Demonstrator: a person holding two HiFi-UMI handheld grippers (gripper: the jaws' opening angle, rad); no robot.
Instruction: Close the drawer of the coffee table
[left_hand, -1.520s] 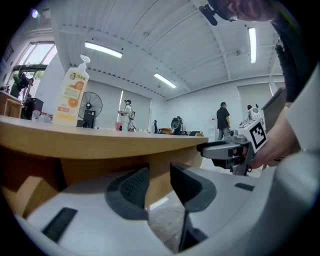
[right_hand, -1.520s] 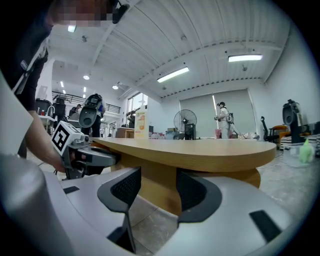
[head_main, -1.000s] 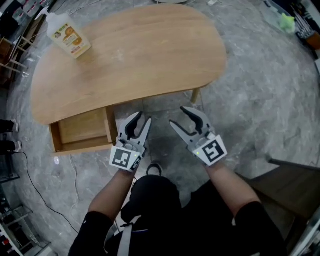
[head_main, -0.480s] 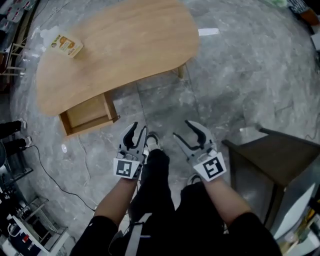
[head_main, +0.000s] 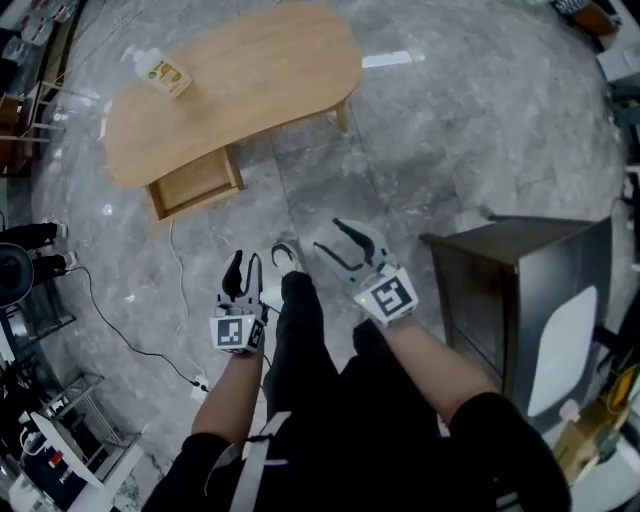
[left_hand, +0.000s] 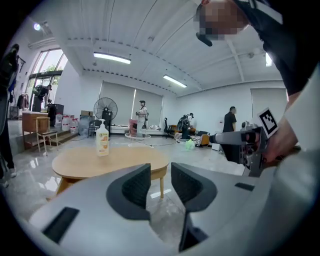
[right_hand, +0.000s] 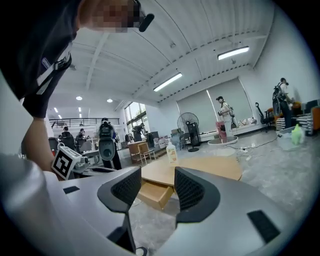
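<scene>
Jaws on both tools are empty: in the head view the left gripper (head_main: 243, 262) shows a narrow gap and the right gripper (head_main: 328, 236) a wider one, both low in frame over grey marbled floor (head_main: 450, 120). Upper left, the shallow light-wood drawer (head_main: 195, 183) juts open from the rounded wooden counter (head_main: 250, 90), well apart from both grippers; closing looks unstarted. Left gripper view: a white pump bottle (left_hand: 102, 140) stands on the counter in a bright hall. Right gripper view: the open drawer shows beyond the parted jaws.
</scene>
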